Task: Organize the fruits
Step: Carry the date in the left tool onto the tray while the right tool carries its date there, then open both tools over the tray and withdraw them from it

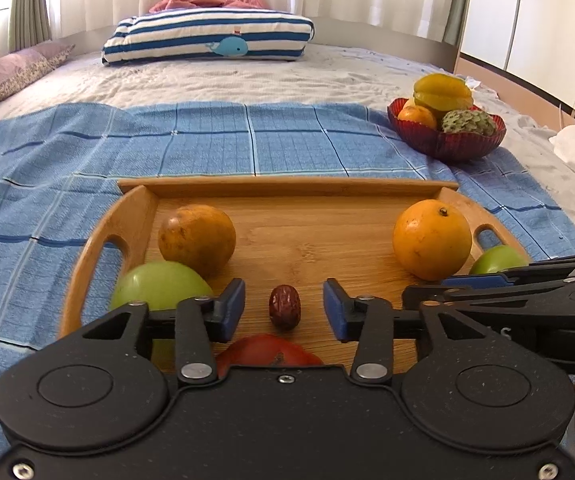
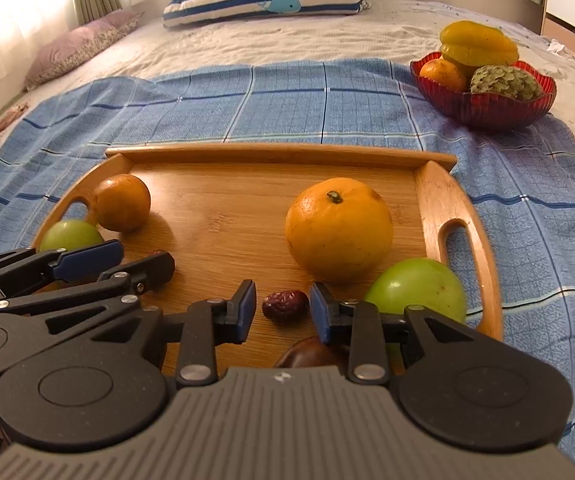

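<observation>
A wooden tray [image 1: 287, 189] [image 2: 279, 155] lies on a blue checked towel. It holds a bright orange [image 1: 431, 239] [image 2: 338, 229], a duller brownish orange [image 1: 196, 239] [image 2: 122, 201], two green fruits [image 1: 161, 286] [image 1: 497, 260] [image 2: 417, 290] [image 2: 70, 236], small red dates [image 1: 285, 306] [image 2: 285, 306] and a red fruit [image 1: 269, 354] partly hidden under the left gripper. My left gripper [image 1: 284, 310] is open with a date between its fingers. My right gripper [image 2: 282, 311] is open around a date. A dark fruit [image 2: 307, 354] sits just under it.
A red glass bowl [image 1: 447, 140] [image 2: 487, 110] at the far right of the towel [image 1: 87, 184] holds a starfruit, a custard apple and an orange. A striped whale pillow [image 1: 207, 38] and a mauve pillow [image 1: 11, 74] lie on the bed behind.
</observation>
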Demonstrator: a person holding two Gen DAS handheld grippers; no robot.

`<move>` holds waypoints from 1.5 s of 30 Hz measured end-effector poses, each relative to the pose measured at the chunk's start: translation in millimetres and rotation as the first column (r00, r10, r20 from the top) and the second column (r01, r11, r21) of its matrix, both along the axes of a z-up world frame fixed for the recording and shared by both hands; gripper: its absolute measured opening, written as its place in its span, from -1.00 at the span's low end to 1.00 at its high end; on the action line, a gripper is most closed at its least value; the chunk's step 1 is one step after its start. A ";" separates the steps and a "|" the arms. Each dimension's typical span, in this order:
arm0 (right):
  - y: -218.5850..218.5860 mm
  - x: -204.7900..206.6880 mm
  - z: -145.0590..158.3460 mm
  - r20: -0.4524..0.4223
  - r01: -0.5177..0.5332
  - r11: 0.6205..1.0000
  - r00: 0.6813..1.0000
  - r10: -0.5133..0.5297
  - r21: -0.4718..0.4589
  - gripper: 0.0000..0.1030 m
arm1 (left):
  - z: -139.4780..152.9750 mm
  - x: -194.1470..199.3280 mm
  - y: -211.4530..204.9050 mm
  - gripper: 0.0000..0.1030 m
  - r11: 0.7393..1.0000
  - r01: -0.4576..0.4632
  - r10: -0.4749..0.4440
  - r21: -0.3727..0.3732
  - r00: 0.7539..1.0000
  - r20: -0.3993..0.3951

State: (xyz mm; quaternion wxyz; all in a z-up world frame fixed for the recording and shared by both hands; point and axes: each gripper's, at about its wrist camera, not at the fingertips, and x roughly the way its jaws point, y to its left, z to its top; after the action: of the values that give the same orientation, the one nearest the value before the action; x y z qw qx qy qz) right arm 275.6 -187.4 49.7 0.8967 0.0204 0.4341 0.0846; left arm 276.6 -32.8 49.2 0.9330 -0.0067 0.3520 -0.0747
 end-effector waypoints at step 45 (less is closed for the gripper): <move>-0.7 -191.3 -13.6 0.386 0.070 0.994 0.922 -0.033 -0.083 0.68 | -17.7 -163.5 28.9 0.71 0.995 -0.089 0.086 0.038 0.993 0.081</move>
State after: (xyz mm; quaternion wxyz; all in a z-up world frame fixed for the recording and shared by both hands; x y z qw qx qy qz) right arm 84.3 -188.2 36.1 0.9661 -0.0277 0.2530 0.0426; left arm 113.0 -3.9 31.5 0.9486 0.0002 0.3154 -0.0265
